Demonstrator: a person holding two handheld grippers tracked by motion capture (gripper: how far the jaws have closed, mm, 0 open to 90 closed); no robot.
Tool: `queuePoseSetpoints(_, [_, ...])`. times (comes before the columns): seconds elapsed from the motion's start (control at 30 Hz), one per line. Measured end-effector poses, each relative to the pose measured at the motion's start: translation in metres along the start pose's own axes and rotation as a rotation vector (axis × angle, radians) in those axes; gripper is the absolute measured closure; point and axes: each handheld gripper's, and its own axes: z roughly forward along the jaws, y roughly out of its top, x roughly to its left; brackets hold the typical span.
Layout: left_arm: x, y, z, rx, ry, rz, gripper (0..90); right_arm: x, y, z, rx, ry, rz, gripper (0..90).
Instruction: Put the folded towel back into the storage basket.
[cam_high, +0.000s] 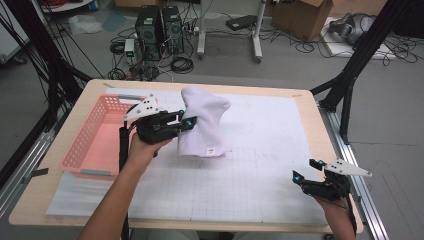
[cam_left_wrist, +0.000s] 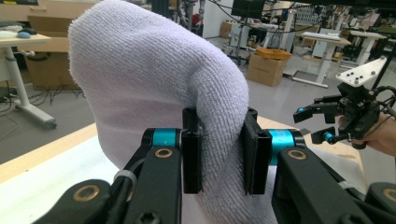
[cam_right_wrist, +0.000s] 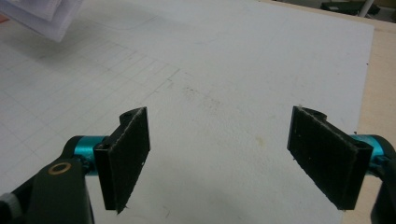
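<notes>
Left gripper (cam_left_wrist: 219, 154) fingers (cam_left_wrist: 191, 154) | pinch towel (cam_left_wrist: 154, 79) fold | between pads

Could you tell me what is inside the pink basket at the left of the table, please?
The visible floor of the pink basket looks bare. The left gripper, shut on the white towel, and the person's hand hide its near right corner.

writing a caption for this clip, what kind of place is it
Probably a robotics or data-collection lab, not a home: black computer towers with tangled cables sit on the grey floor, brown cardboard boxes stand behind, and the pale wooden table carries a white gridded mat.
</notes>
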Motion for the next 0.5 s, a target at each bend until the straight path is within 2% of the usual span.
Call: queuePoseSetpoints(0.5, [0.007,0.011,-0.019,-0.013,0.026,0.02,73.3,0.0,0.001,0.0,-0.003,0.002,-0.005,19.9])
